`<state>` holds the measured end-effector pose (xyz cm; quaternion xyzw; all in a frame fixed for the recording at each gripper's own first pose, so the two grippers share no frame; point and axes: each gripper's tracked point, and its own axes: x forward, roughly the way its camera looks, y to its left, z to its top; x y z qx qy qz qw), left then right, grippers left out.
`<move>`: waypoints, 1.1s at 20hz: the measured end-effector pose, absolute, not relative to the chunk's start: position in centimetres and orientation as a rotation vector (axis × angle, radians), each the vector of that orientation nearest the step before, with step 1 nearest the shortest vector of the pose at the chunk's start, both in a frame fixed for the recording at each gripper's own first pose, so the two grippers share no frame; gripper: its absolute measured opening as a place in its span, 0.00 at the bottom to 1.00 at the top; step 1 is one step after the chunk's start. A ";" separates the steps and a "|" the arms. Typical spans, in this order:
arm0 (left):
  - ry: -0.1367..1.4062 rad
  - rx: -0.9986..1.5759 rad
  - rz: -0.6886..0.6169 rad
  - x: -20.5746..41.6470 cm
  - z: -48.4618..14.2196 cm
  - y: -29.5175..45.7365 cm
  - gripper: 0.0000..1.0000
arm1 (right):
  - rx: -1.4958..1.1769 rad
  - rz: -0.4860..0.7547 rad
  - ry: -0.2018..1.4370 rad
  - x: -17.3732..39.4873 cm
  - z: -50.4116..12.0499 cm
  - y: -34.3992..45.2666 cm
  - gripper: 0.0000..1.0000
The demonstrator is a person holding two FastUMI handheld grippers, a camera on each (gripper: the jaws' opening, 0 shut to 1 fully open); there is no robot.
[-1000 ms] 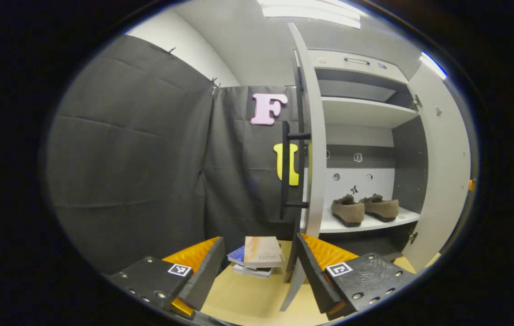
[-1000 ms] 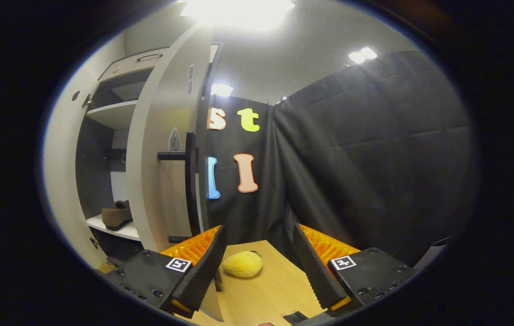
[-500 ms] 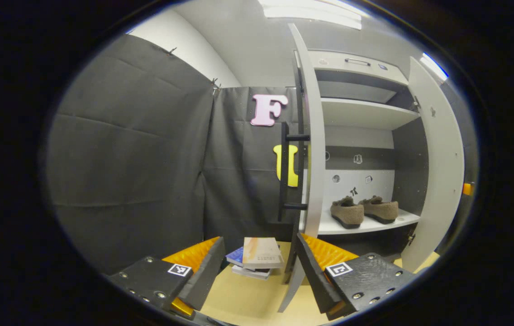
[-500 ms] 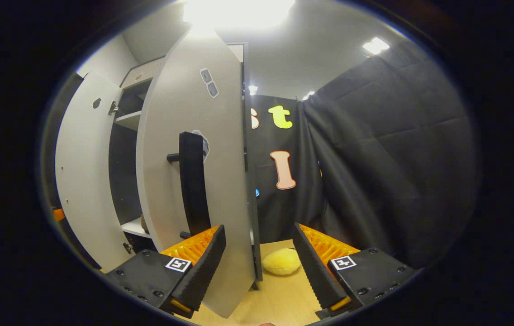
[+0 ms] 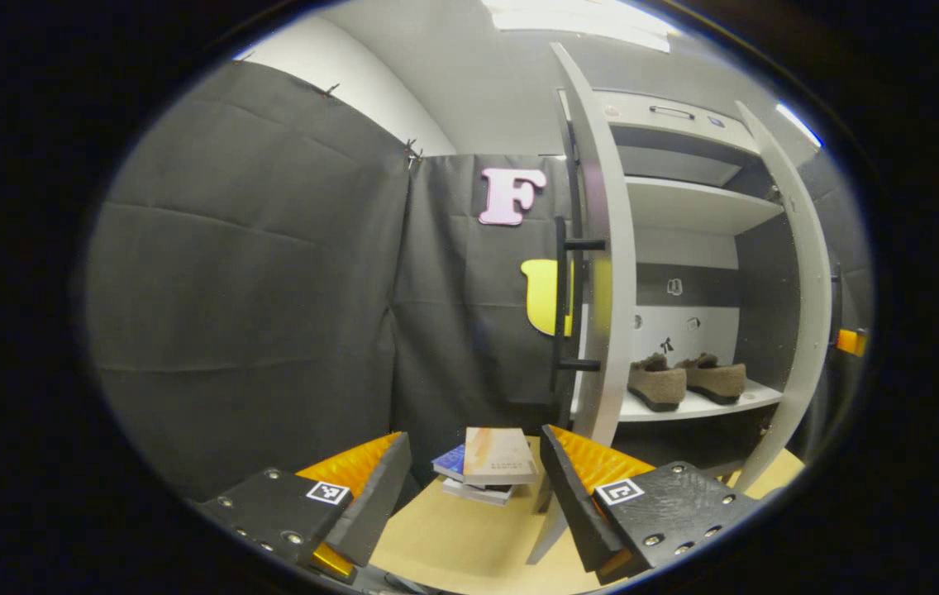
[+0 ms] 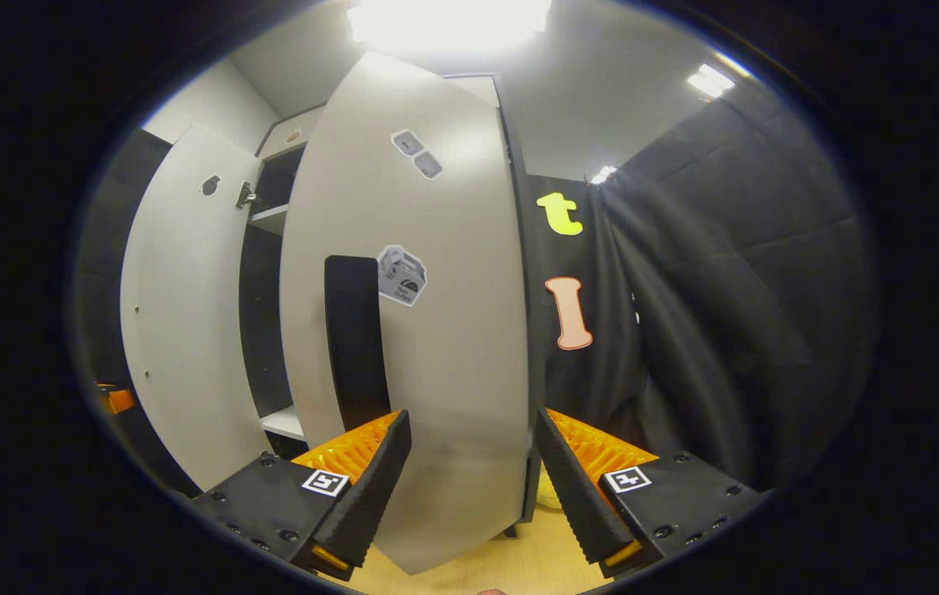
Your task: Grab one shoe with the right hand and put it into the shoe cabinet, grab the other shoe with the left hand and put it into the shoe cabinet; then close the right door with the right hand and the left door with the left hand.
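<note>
Shoes [image 5: 687,382] on shelf in left gripper view

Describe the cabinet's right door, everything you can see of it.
The right door is a tall, flat, pale grey panel, seemingly laminated board, with a long black bar handle mounted upright on its outer face and small stickers beside and above that. It stands partly swung in, with a dark gap left between it and the left door. The right gripper, open, sits close before its lower part; contact cannot be told. In the left gripper view it appears edge-on.
</note>
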<state>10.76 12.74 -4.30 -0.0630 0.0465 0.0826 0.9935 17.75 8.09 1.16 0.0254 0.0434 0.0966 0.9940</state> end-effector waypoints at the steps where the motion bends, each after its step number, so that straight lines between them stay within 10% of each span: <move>1: 0.095 -0.125 0.172 10.6 -4.5 13.1 0.94 | 0.049 0.215 0.085 18.1 1.1 9.0 0.97; 22: 0.060 -0.135 0.229 16.7 -1.4 16.4 0.94 | -0.015 0.189 0.091 17.8 0.1 6.1 0.98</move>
